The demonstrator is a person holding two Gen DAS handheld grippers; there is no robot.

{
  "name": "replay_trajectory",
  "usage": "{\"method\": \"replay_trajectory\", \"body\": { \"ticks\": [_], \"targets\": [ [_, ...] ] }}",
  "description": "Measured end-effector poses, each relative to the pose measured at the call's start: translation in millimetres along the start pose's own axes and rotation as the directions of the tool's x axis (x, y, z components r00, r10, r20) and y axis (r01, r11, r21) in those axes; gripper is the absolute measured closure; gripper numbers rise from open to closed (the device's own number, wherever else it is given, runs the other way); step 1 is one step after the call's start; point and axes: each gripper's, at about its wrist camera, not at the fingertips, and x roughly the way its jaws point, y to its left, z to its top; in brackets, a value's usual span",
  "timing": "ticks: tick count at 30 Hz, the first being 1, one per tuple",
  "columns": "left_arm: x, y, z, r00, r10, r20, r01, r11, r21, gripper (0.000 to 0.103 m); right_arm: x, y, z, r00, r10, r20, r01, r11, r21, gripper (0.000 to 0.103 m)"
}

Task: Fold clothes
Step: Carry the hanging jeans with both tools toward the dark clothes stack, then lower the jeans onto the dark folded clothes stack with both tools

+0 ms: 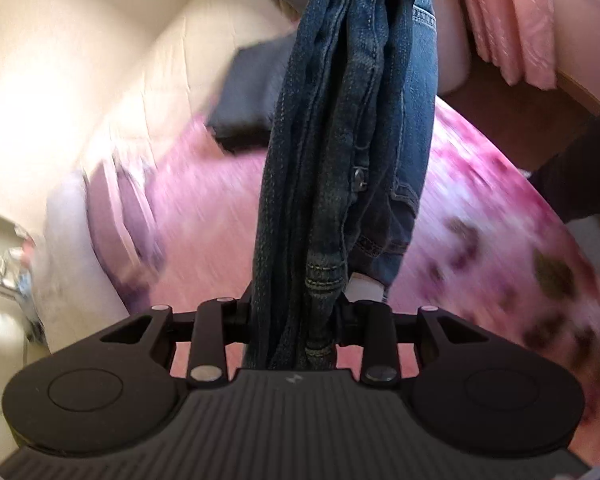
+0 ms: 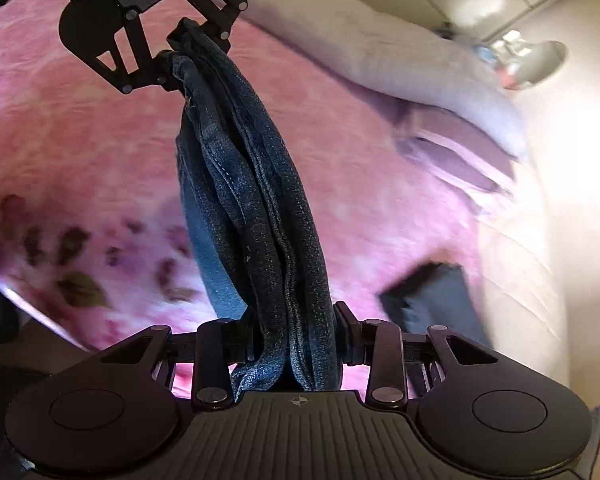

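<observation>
A pair of dark blue jeans (image 1: 340, 128) hangs bunched into a thick rope of denim, stretched in the air between the two grippers above a bed. The left gripper (image 1: 294, 320) pinches one end of the bundle tight between its fingers, with a stitched belt loop and a white inner label showing just beside the grip. The right gripper (image 2: 290, 344) clamps the other end, folds of denim squeezed between its fingers. In the right wrist view the left gripper also shows at the top, gripping the far end of the jeans. Below them lies a pink floral bedspread (image 2: 80, 152), blurred, with a dark folded garment (image 1: 248, 92) resting on it near a cream headboard (image 1: 60, 60), and pink curtains (image 1: 508, 20) beyond.
</observation>
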Motion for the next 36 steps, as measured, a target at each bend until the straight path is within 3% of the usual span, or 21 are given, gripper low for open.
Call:
{"method": "replay_trajectory", "body": {
  "ticks": [5,12,14,16,19,21,22,23,26,31,33,36],
  "targets": [
    [68.4,60.0,96.7,0.996,0.082,0.027,-0.082,0.997,0.010,0.073,21.0,-106.9,-69.0,0.994,-0.100,0.045,0.100,0.995,-0.007,0.067],
    [196.5,152.6,240.4,0.979,0.201,-0.020,-0.202,0.977,-0.067,0.073,104.5,-313.8,-181.3,0.971,-0.209,0.113,0.218,0.973,-0.075,0.067],
    [233.6,162.0,268.0,0.969,0.246,-0.037,-0.248,0.966,-0.076,0.073,131.9,-352.9,-208.0,0.955,-0.259,0.145,0.274,0.957,-0.093,0.067],
    [280.4,144.8,278.1,0.970,0.229,-0.078,-0.234,0.971,-0.055,0.073,164.4,-377.2,-234.1,0.940,-0.294,0.172,0.313,0.945,-0.097,0.065],
    [354.0,108.8,285.0,0.975,0.164,-0.151,-0.167,0.986,-0.009,0.068,237.3,-377.9,-271.8,0.956,-0.263,0.133,0.274,0.959,-0.073,0.062],
    [397.7,78.6,275.3,0.977,0.057,-0.207,-0.050,0.998,0.035,0.058,290.8,-363.2,-294.9,0.980,-0.193,0.040,0.195,0.977,-0.088,0.062],
    [408.1,67.6,270.9,0.975,0.032,-0.221,-0.022,0.999,0.046,0.058,316.4,-354.1,-305.8,0.992,-0.128,-0.022,0.125,0.987,-0.097,0.062],
    [409.7,61.2,268.0,0.976,0.050,-0.211,-0.039,0.998,0.056,0.054,327.0,-347.1,-312.2,0.995,-0.093,-0.044,0.088,0.991,-0.097,0.059],
    [405.7,56.4,259.9,0.978,0.086,-0.190,-0.077,0.996,0.055,0.054,336.4,-332.4,-327.2,0.997,-0.045,-0.057,0.040,0.995,-0.087,0.054],
    [395.3,79.5,247.9,0.982,0.037,-0.184,-0.029,0.998,0.048,0.055,316.8,-338.3,-342.6,0.998,-0.033,-0.045,0.032,0.999,-0.022,0.050],
    [396.0,85.6,247.0,0.983,0.051,-0.175,-0.038,0.996,0.076,0.062,311.4,-348.8,-345.4,0.999,0.009,-0.046,-0.006,0.998,0.065,0.063],
    [399.3,92.7,243.7,0.983,0.083,-0.167,-0.073,0.995,0.068,0.065,302.8,-354.0,-332.7,0.999,-0.005,-0.047,0.011,0.990,0.137,0.067]
  ]
}}
